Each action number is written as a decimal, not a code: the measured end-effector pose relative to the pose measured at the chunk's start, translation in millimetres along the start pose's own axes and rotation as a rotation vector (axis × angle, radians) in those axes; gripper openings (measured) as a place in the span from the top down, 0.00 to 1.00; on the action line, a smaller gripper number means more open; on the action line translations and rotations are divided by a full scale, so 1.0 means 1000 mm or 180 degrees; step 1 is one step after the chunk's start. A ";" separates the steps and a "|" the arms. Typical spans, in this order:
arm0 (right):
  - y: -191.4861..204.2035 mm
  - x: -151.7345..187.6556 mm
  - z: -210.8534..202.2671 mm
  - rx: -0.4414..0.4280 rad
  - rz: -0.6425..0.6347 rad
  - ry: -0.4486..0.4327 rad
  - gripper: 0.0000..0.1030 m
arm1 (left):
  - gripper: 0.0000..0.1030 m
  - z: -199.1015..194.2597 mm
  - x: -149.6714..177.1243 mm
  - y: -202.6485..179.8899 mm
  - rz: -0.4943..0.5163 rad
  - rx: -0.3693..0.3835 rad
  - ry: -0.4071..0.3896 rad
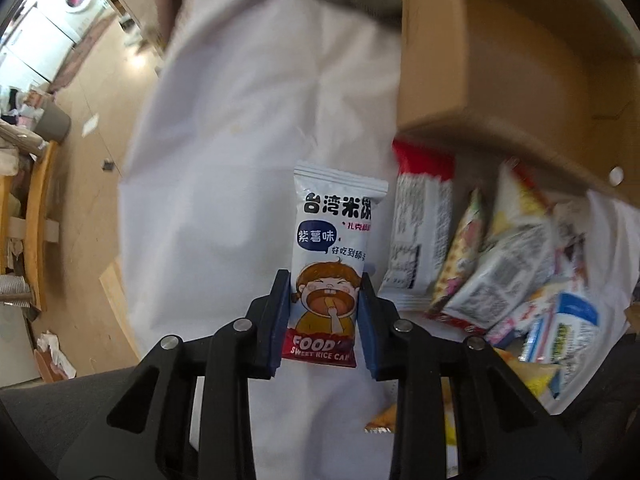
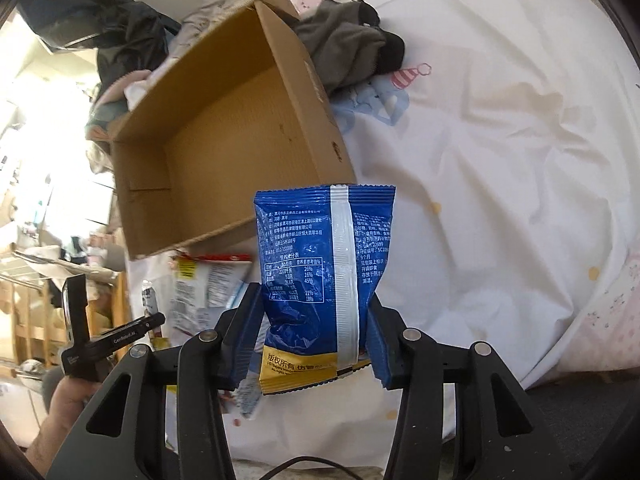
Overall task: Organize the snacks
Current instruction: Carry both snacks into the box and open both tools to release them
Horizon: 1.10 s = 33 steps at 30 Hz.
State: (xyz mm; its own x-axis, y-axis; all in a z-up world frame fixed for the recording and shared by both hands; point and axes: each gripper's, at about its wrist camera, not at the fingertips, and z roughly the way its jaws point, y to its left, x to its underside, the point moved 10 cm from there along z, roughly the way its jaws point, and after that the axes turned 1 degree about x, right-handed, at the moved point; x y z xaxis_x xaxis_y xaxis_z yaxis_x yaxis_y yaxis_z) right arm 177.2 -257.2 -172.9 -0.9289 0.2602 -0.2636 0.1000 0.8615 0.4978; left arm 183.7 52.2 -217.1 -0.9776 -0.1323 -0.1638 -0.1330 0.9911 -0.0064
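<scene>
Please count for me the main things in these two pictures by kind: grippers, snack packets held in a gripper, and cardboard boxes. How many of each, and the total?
Grippers: 2, the left gripper and the right gripper.
Held snack packets: 2, the white rice cake packet and the blue snack bag.
Cardboard boxes: 1, the open cardboard box.
Total: 5. The loose packets in the pile are too blurred to count.

The cardboard box [image 2: 224, 136] lies on the bed [image 2: 500, 160] with its open side up, and everything else sits around it. A pile of snack packets [image 1: 500, 264] lies on the bed just in front of the box, a bundle of clothes [image 2: 348, 52] rests behind it against its far corner, and a rice cake packet [image 1: 332, 264] stands upright beside the pile. A chip bag [image 2: 320, 280] stands upright in front of the box's near corner.
</scene>
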 end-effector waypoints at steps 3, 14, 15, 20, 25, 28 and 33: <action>0.011 -0.005 -0.014 -0.0180 -0.0045 -0.0125 0.52 | 0.74 -0.031 -0.013 -0.002 -0.0092 0.0063 -0.0295; 0.052 -0.046 -0.034 -0.0478 -0.0326 -0.0596 0.52 | 0.74 -0.108 -0.071 -0.042 0.0019 0.0395 -0.1150; 0.054 -0.050 -0.034 -0.0469 -0.0347 -0.0618 0.52 | 0.74 -0.114 -0.077 -0.050 0.0074 0.0443 -0.1208; 0.061 -0.076 -0.029 -0.0424 -0.0379 -0.0740 0.52 | 0.73 -0.118 -0.094 -0.081 0.0255 0.0523 -0.1320; 0.062 -0.099 -0.017 -0.0375 -0.0387 -0.0803 0.52 | 0.73 -0.110 -0.115 -0.104 0.0335 0.0565 -0.1343; 0.063 -0.110 -0.005 -0.0316 -0.0411 -0.0809 0.52 | 0.73 -0.106 -0.123 -0.116 0.0426 0.0584 -0.1448; 0.066 -0.117 0.016 -0.0188 -0.0509 -0.0758 0.52 | 0.73 -0.091 -0.130 -0.123 0.0496 0.0584 -0.1564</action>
State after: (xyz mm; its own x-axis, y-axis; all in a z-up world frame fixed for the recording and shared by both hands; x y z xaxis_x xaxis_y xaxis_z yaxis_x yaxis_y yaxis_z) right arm 297.8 -223.4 -122.5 -0.8206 0.2243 -0.5257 -0.0682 0.8747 0.4798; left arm 312.3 -54.3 -105.6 -0.7862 -0.0043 -0.6180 0.0811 0.9906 -0.1100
